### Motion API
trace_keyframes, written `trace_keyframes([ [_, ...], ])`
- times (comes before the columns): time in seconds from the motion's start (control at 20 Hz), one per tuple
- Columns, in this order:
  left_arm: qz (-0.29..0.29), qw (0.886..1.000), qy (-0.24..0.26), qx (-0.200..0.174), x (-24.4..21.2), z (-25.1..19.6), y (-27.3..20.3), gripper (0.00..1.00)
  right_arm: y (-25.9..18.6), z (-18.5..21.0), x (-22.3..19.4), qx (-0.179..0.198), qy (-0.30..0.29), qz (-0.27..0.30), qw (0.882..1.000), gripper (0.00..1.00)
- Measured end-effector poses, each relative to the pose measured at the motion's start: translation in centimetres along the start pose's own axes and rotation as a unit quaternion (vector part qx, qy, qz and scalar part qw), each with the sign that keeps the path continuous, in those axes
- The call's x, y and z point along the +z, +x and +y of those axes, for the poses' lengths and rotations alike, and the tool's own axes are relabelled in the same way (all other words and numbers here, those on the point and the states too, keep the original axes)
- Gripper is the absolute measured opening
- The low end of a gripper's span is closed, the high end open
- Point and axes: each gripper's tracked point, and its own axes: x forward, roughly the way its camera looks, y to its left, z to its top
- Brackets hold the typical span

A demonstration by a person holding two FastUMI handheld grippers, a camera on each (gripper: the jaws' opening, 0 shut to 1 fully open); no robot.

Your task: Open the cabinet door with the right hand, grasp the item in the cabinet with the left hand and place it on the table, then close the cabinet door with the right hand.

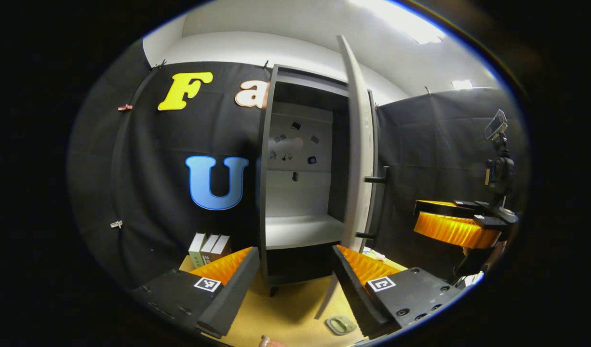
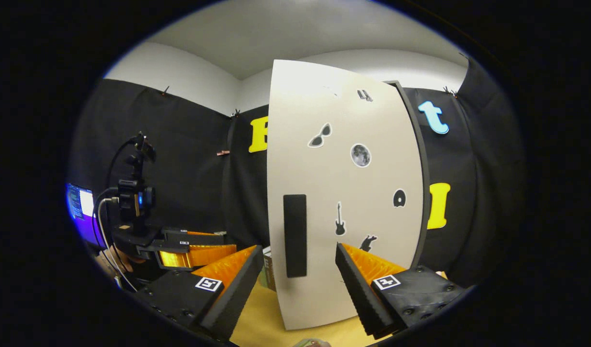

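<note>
The dark cabinet (image 1: 265,159) stands open on the yellow table (image 1: 286,308), and its white shelf (image 1: 302,230) is bare. Its pale door (image 1: 355,144) swings out edge-on toward me. A small green item (image 1: 341,324) lies on the table near the door's lower corner. My left gripper (image 1: 294,250) is open and empty, facing the cabinet's opening from a short way off. In the right gripper view the door (image 2: 372,202) shows its stickered face and black bar handle (image 2: 294,235). My right gripper (image 2: 299,248) is open, its fingers standing either side of the handle without pressing it.
Several books (image 1: 209,248) stand against the black wall, left of the cabinet. The right gripper (image 1: 457,226) hovers to the door's right in the left gripper view. The left gripper (image 2: 189,248), with a hand behind it, shows at the left of the right gripper view.
</note>
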Motion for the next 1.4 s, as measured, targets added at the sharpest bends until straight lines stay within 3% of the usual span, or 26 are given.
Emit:
trace_keyframes([
  [0.25, -0.029, 0.999, -0.017, -0.016, 2.0, -1.5, 0.6, 0.95, -1.3, -5.8, -0.8, -0.13, -0.038, 0.01, 0.991, 0.98],
  [0.5, -0.051, 0.999, -0.016, -0.009, 4.2, -3.1, 1.6, 0.94, -1.7, -8.3, 0.7, -0.188, -0.043, -0.015, 0.981, 0.98],
  [1.2, -0.055, 0.998, -0.033, 0.028, 4.5, -6.3, 4.1, 0.94, -2.0, -9.8, 1.7, -0.168, -0.035, -0.026, 0.985, 0.97],
  [1.4, -0.057, 0.997, -0.013, 0.043, 4.9, -6.3, 4.4, 0.95, -2.0, -10.4, 2.4, -0.165, -0.02, -0.03, 0.986, 0.97],
])
